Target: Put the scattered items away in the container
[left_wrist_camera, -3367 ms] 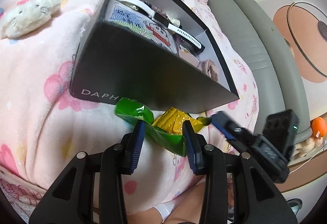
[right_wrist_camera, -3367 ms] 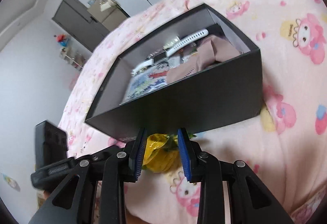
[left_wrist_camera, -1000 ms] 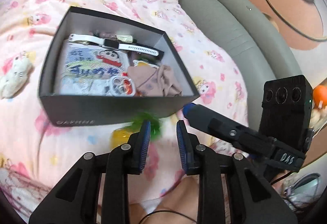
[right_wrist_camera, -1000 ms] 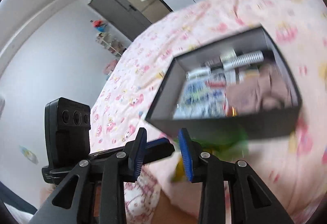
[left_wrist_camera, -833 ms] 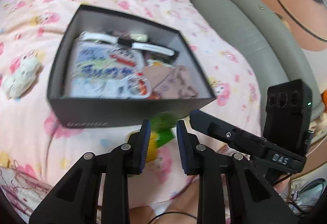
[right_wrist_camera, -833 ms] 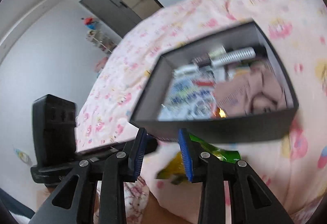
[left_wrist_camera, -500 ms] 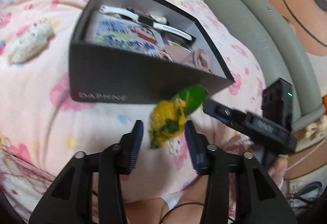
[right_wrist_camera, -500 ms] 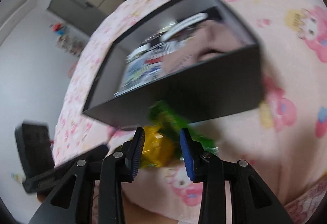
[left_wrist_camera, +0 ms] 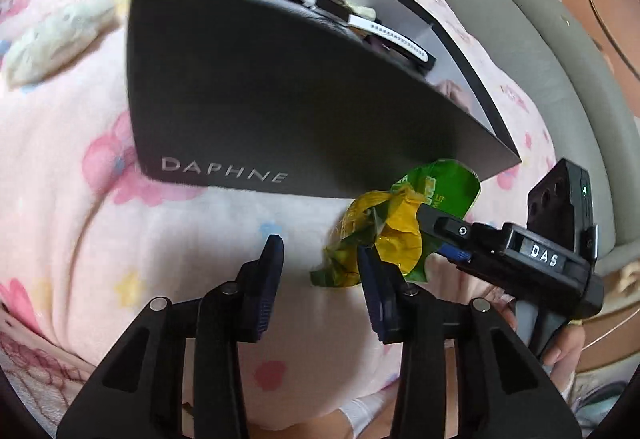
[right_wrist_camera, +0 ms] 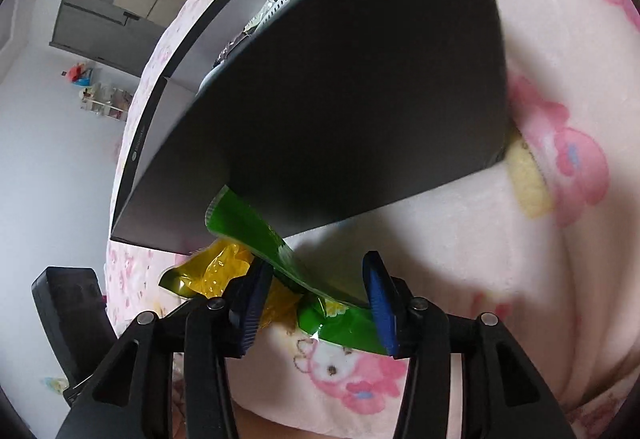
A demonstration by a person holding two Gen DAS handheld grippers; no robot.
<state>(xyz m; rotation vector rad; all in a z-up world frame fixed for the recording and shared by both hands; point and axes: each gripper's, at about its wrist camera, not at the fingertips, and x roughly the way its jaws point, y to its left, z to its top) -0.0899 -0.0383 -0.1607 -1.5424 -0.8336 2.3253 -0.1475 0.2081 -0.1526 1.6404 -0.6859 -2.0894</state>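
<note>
Both grippers dropped low; green-yellow snack bag at box's 5 o'clock, still out. Left gripper closing, empty; right gripper opening around bag.

A box sits on a blanket with a watch inside. A wrapper lies before its near right corner. A plush toy lies left of it.

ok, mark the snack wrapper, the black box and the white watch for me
snack wrapper (right_wrist_camera: 248,223): right wrist view, green flap resting against the box.
black box (left_wrist_camera: 260,95): left wrist view, near outer wall above the lettering.
white watch (left_wrist_camera: 384,35): left wrist view, perforated strap.
</note>
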